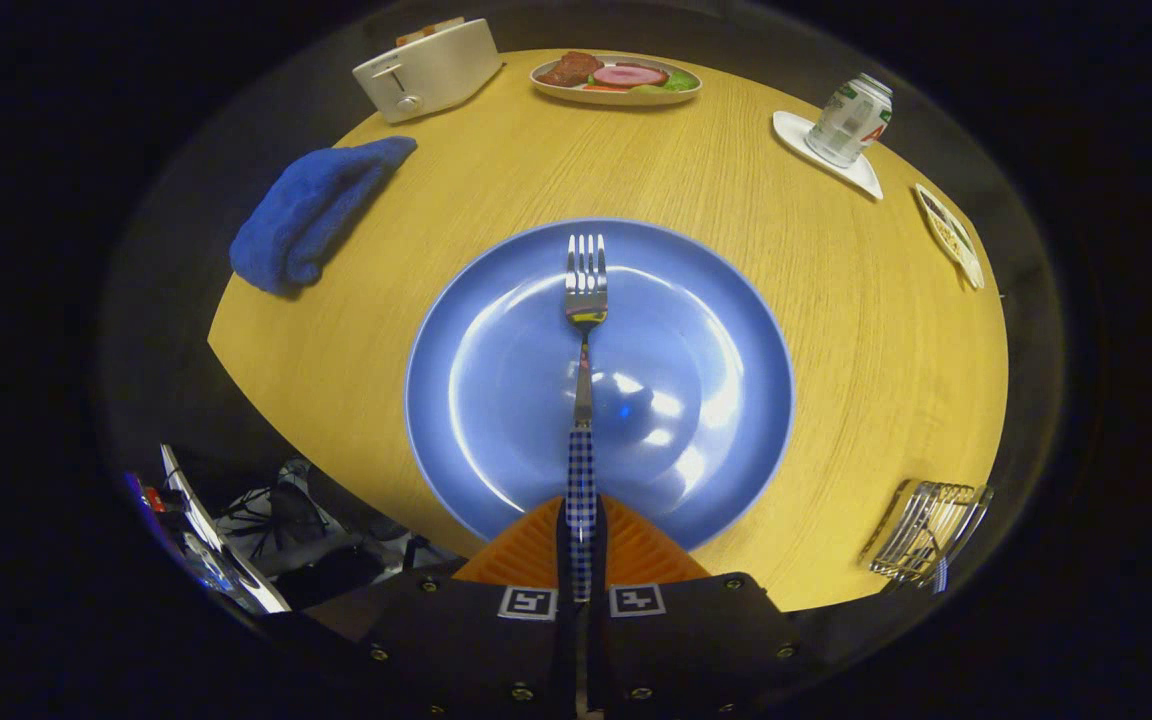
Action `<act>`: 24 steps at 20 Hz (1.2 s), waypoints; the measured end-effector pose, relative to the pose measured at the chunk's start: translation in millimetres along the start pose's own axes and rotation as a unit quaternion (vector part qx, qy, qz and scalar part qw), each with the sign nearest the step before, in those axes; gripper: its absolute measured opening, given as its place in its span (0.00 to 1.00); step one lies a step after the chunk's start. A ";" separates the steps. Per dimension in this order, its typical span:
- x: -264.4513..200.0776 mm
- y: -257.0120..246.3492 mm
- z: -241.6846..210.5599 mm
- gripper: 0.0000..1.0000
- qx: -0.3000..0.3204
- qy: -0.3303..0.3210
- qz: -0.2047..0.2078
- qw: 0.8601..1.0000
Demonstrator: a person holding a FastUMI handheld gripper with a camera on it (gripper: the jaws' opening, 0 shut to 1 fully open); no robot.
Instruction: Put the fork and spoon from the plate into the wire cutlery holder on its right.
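A steel fork (584, 300) with a blue-checked handle points straight ahead from between my fingers. My gripper (581, 530) is shut on that handle, both pads pressing it. The fork hangs above the round blue plate (736, 400), tines over its far half. The plate holds nothing else that I can see. The wire cutlery holder (928, 530) stands to the right of the plate near the table's edge, with a blue-checked handle sticking out at its bottom.
A blue cloth (306, 210) lies left beyond the plate. At the far side stand a white toaster (428, 68), a dish of food (616, 78), a can on a white coaster (848, 120) and a small dish (951, 238). Clutter lies below the table's left edge.
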State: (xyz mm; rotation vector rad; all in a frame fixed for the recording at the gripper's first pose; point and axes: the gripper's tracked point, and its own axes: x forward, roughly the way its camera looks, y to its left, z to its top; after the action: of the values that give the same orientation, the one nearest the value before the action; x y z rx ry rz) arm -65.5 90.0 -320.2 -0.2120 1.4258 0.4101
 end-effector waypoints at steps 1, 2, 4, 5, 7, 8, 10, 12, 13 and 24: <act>-12.4 -6.1 -2.6 0.05 -0.011 0.000 0.000 1.000; -24.2 -14.5 -6.5 0.05 -0.022 0.000 -0.006 1.000; -45.9 -34.7 -17.5 0.05 -0.035 0.007 -0.016 0.999; -55.2 -46.2 -23.1 0.05 -0.037 0.011 -0.023 0.999; -74.2 -73.2 -36.6 0.05 -0.046 0.025 -0.043 0.998; -84.8 -86.9 -45.8 0.05 -0.050 0.035 -0.053 0.997; -106.5 -115.8 -64.9 0.05 -0.049 0.056 -0.073 0.995; -129.1 -150.3 -77.5 0.05 -0.047 0.067 -0.106 0.991; -138.6 -164.6 -86.3 0.05 -0.045 0.076 -0.119 0.989; -189.7 -256.2 -160.1 0.05 -0.079 0.200 -0.207 0.954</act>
State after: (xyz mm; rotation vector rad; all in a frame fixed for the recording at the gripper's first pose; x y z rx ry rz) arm -127.0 -233.0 -181.8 -0.7449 1.6931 0.1357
